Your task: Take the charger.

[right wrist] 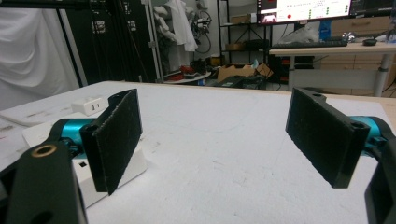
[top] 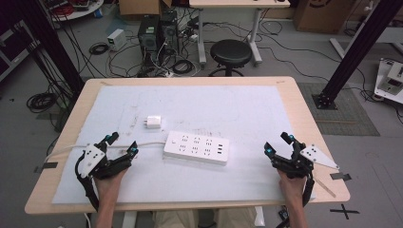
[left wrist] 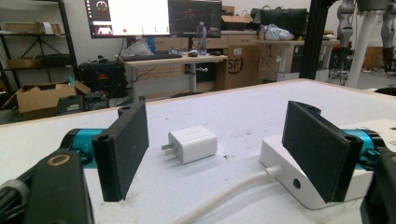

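Two handheld black two-jaw grippers low over a white cloth-covered wooden table, one at each near corner.

Left gripper: jaws spread wide, nothing between the pads, nothing touched. Black foam-faced pads standing upright just above the cloth, well apart. Between them, farther off in the left gripper view, a small white square wall charger lying on its side, metal prongs pointing to that view's left. Beside the right-hand pad, the near end of a long white rectangular power strip, with its white round cord running across the cloth under the open jaws, not gripped.

Right gripper: jaws likewise fully apart, empty, touching nothing. Bare white cloth between the two black pads in the right gripper view; the power strip's end behind the left-hand pad, the charger beyond it, well apart from the jaws.

From above: power strip lying flat near the middle of the table, between both grippers, sockets up. Charger just behind its left end, apart from it. Cord leading from the strip's left end toward the table's left edge, passing close by the left gripper's tips.
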`<state>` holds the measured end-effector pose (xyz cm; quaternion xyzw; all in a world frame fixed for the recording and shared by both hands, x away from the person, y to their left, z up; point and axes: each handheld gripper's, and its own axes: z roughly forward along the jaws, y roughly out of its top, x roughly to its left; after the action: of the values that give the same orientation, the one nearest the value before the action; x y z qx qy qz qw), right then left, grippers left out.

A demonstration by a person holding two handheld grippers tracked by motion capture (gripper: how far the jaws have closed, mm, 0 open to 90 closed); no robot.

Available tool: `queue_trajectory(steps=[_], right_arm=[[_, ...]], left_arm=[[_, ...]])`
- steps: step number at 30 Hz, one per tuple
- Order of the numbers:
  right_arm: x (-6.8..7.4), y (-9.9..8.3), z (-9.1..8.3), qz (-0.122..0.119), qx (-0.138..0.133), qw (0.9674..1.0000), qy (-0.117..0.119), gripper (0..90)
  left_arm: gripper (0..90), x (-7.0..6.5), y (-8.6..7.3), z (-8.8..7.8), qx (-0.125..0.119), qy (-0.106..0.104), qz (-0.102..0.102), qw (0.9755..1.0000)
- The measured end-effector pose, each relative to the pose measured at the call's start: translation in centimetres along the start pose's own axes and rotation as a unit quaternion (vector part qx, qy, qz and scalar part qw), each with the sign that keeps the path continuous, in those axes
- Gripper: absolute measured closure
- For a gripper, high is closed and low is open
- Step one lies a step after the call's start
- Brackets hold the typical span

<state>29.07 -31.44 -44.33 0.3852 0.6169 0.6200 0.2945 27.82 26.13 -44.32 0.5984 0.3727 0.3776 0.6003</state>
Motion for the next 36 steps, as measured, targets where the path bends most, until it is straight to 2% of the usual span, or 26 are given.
queue_trajectory(steps=[4, 6, 7, 10, 11, 18, 19, 21, 24, 25, 27, 28, 31, 32, 33, 36], right_arm=[[0.1, 0.0, 0.0, 0.000, 0.002, 1.0000, 0.001, 18.9], [0.1, 0.0, 0.0, 0.003, 0.001, 1.0000, 0.002, 18.8], [0.1, 0.0, 0.0, 0.002, 0.000, 1.0000, 0.001, 18.9], [0.1, 0.0, 0.0, 0.001, 0.001, 1.0000, -0.001, 18.9], [0.2, 0.0, 0.0, -0.002, 0.006, 1.0000, -0.001, 18.8], [0.2, 0.0, 0.0, -0.003, 0.005, 1.0000, -0.002, 18.8], [0.2, 0.0, 0.0, -0.003, 0.005, 1.0000, -0.002, 18.9], [0.2, 0.0, 0.1, -0.008, 0.005, 1.0000, -0.004, 18.9], [0.2, 0.0, 0.1, -0.009, 0.005, 0.9999, -0.004, 18.9], [0.2, 0.0, 0.1, -0.009, 0.005, 0.9999, -0.004, 18.9], [0.3, 0.0, 0.1, -0.009, 0.005, 0.9999, -0.002, 18.9], [0.3, 0.0, 0.1, -0.009, 0.005, 0.9999, -0.002, 18.9], [0.3, 0.0, 0.1, -0.010, 0.004, 0.9999, -0.003, 18.9], [0.3, 0.0, 0.1, -0.010, 0.004, 0.9999, -0.003, 18.9], [0.3, 0.0, 0.0, -0.012, 0.003, 0.9999, -0.004, 18.9], [0.4, 0.0, 0.0, -0.011, 0.004, 0.9999, -0.003, 18.9]], left_arm=[[22.0, 0.0, -0.1, 0.0, -0.008, 0.011, -0.006, 0.9999], [22.0, -0.1, -0.1, 0.2, -0.001, 0.006, -0.009, 0.9999], [22.0, -0.2, 0.0, 0.2, 0.006, 0.010, -0.003, 0.9999], [22.0, -0.2, 0.0, 0.2, 0.006, 0.010, -0.003, 0.9999], [22.1, -0.2, 0.1, 0.3, 0.017, 0.002, -0.015, 0.9997], [22.4, -0.1, 0.1, 0.3, 0.021, 0.005, -0.019, 0.9996], [22.4, 0.1, 0.3, 0.4, 0.034, -0.004, -0.023, 0.9991], [22.4, 0.2, 0.4, 0.4, 0.046, -0.018, -0.031, 0.9983], [22.4, 0.3, 0.5, 0.4, 0.048, -0.023, -0.034, 0.9980], [22.4, 0.6, 1.0, 0.3, 0.053, -0.047, -0.026, 0.9972], [21.6, 0.6, 1.0, 0.3, 0.053, -0.047, -0.026, 0.9972], [21.6, 0.8, 1.9, 0.4, 0.060, -0.070, -0.014, 0.9956], [21.5, 1.1, 3.0, 0.8, 0.078, -0.094, 0.002, 0.9925], [21.5, 1.1, 3.0, 0.8, 0.078, -0.094, 0.002, 0.9925], [21.5, 1.3, 3.7, 1.1, 0.092, -0.111, 0.011, 0.9894], [21.5, 1.4, 4.7, 1.6, 0.108, -0.126, 0.031, 0.9855]])
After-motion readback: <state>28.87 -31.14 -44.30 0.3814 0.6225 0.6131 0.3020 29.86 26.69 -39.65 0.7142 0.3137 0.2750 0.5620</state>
